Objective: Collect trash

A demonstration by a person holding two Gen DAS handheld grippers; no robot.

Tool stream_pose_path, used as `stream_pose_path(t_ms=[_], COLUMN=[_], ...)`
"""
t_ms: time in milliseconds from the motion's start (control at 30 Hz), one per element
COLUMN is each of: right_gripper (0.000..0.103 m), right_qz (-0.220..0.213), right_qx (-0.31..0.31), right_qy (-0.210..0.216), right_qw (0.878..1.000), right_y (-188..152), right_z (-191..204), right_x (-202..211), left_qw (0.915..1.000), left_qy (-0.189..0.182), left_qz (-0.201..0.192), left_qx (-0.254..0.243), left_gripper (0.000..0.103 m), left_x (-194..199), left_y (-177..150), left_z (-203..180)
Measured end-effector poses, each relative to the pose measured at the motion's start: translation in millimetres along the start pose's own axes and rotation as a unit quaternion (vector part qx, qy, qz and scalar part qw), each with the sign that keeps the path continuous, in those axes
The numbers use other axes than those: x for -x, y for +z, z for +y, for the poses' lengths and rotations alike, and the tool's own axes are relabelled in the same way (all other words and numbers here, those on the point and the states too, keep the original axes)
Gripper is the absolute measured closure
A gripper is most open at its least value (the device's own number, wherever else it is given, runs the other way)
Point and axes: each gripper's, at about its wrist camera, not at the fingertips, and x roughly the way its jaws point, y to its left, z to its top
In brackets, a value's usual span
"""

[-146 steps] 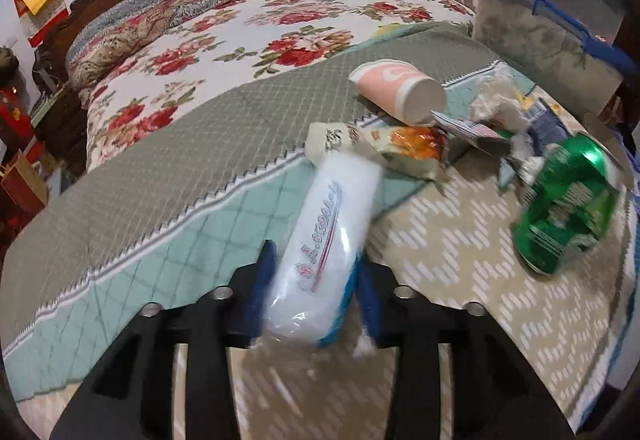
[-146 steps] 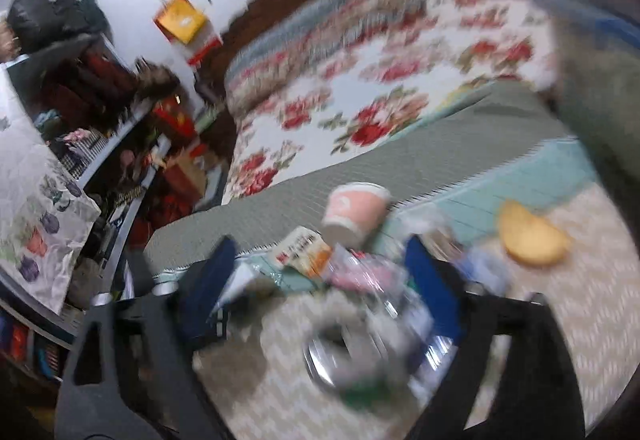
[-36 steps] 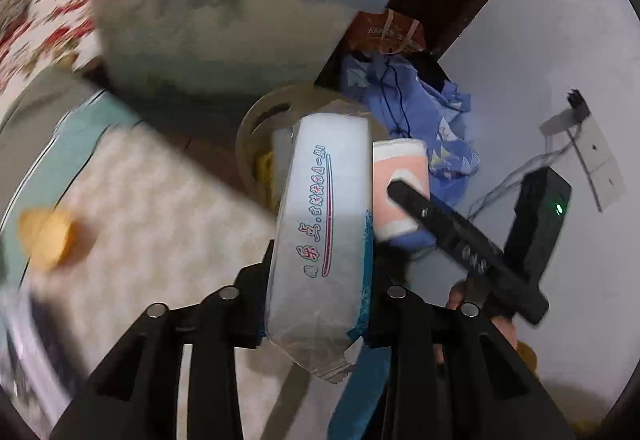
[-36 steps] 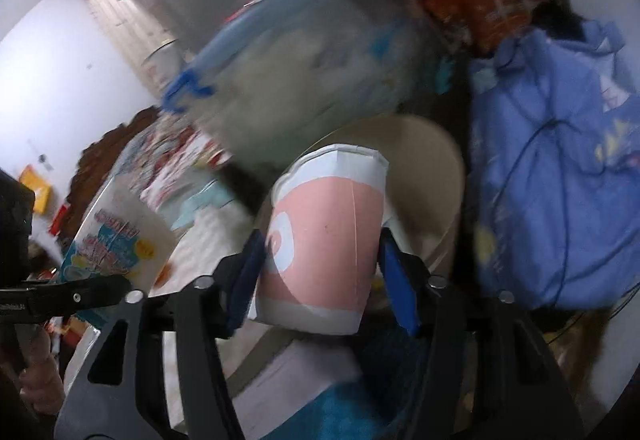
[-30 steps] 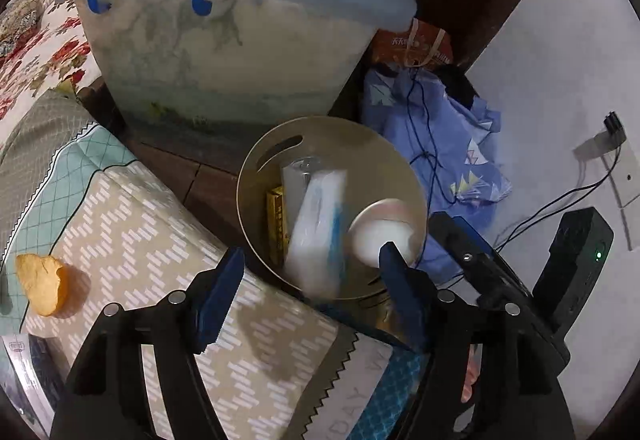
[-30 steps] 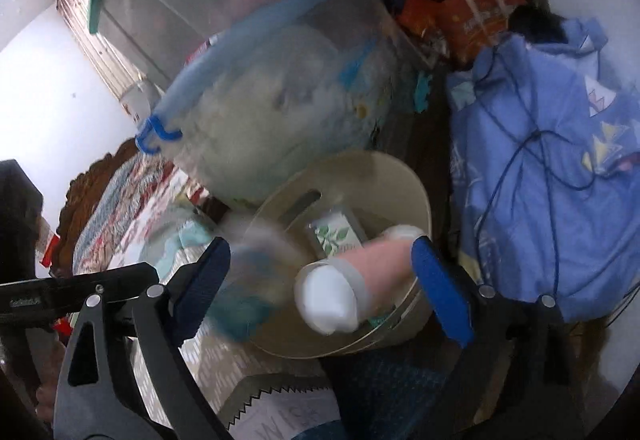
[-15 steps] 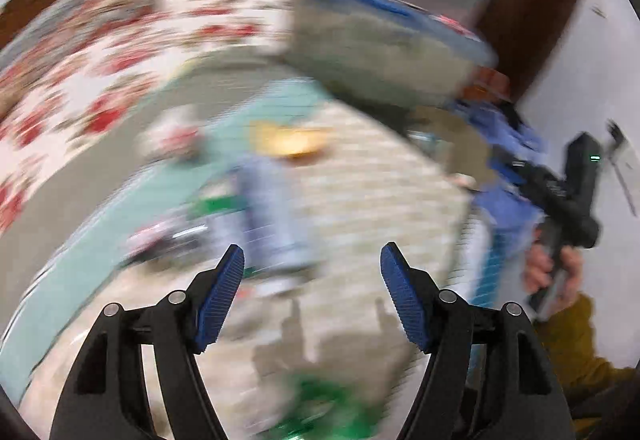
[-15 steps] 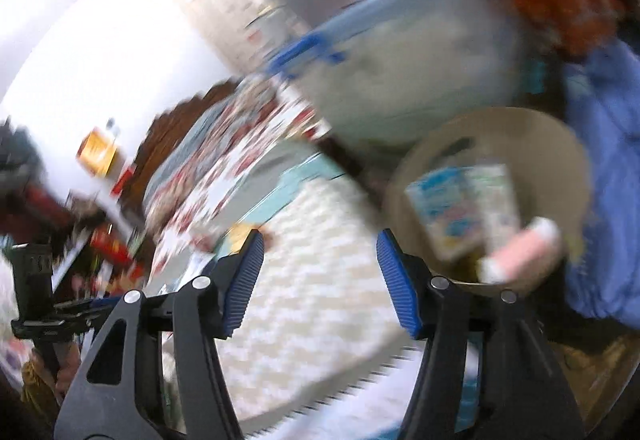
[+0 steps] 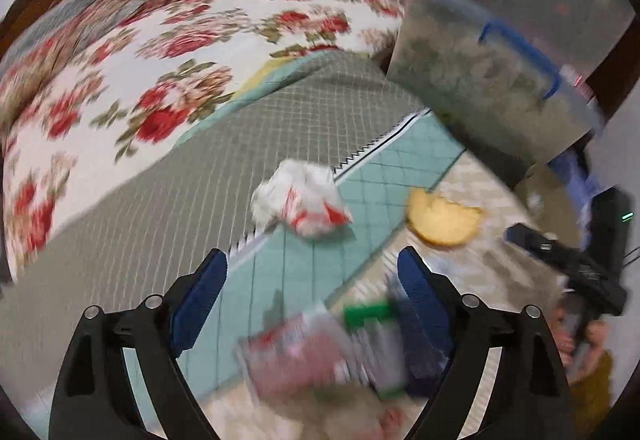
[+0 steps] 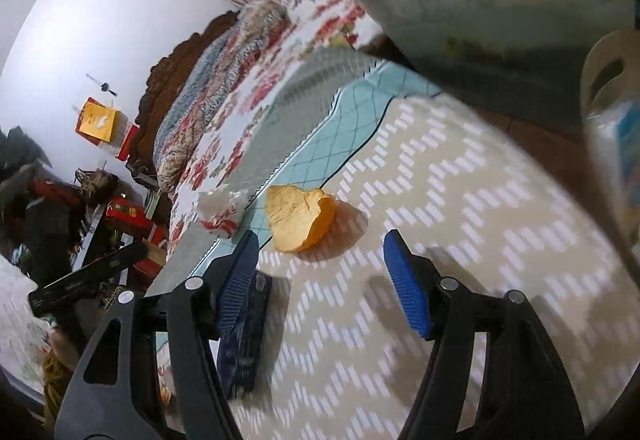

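Both jaws stand spread with nothing between them: my left gripper (image 9: 312,272) hangs over a blurred heap of wrappers (image 9: 320,348), and my right gripper (image 10: 320,264) points at an orange peel (image 10: 298,217) lying on the zigzag-patterned blanket (image 10: 460,240). Just beside the peel, on the teal quilt strip, sits a crumpled white-and-red paper (image 10: 220,213). A dark blue packet (image 10: 244,340) lies under the right gripper's left finger. At the right edge I see the beige bin (image 10: 600,67) with trash inside, below a clear storage box (image 9: 500,79). Beyond lies the floral bedspread (image 9: 180,51).
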Motion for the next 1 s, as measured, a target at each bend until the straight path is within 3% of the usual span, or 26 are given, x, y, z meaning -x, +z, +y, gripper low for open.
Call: stream_pose_path(t_ms=[67,167,200,267,300,333,367,467,533,633,733,867,1000], right_gripper=[0.036,0.036,0.036,0.040,0.047,0.070,0.086,0.088,0.088,0.088,0.088,0.088,0.088], right_qz=[0.015,0.035,0.043,0.051,0.048,0.053,0.060,0.060,0.042,0.010,-0.013,-0.040,-0.033], right_qx=[-0.007,-0.006,-0.003,-0.003,-0.002,-0.002,-0.006,-0.028,-0.015,-0.004,-0.018,-0.025,-0.039], right_qy=[0.000,0.001,-0.001,-0.004,-0.002,-0.003,-0.003,0.016,0.013,0.005,0.005,-0.014,-0.016], right_qw=[1.000,0.999,0.999,0.999,0.999,0.999,0.998,0.998,0.999,1.000,1.000,0.999,0.999], right_y=[4.3,9.8,11.7,14.3,15.5,16.0,12.2,4.0,-7.2,-27.8,-55.5,-101.3,-154.6], right_z=[0.7,5.6,7.8,11.2,14.2,14.9,15.2,11.8,16.5,17.0,2.5,-13.8,-23.0], right_x=[-14.1,-33.2,-39.9,-52.2,-59.0,-66.7,-69.6,-68.9,-50.6,-15.3,24.7,72.1,105.5], left_qw=[0.9995,0.9984,0.9980,0.9966,0.9957,0.9953,0.9957,0.9977,0.9989,0.9990,0.9970,0.9954,0.9954], left_qy=[0.026,0.032,0.032,0.041,0.049,0.052,0.052,0.042,0.014,-0.028,-0.043,-0.053,-0.067], left_qz=[0.016,0.046,0.054,0.070,0.078,0.081,0.075,0.050,0.032,-0.016,-0.057,-0.068,-0.045], left_qx=[-0.011,0.008,0.012,0.012,0.009,0.010,0.014,0.019,0.032,0.032,0.030,0.041,0.053], left_gripper=[0.019,0.023,0.030,0.056,0.081,0.081,0.082,0.082,0.082,0.082,0.082,0.082,0.081], left_x=[-28.8,-61.0,-69.1,-81.4,-86.5,-88.2,-86.3,-60.2,-30.4,37.4,95.5,141.1,159.6], left_y=[13.7,20.5,21.2,18.4,16.8,13.2,10.1,-3.5,-17.5,-59.2,-117.5,-197.8,-272.2], left_z=[-3.0,1.6,3.7,6.4,7.6,10.0,12.7,20.2,24.4,25.1,26.6,33.7,27.3])
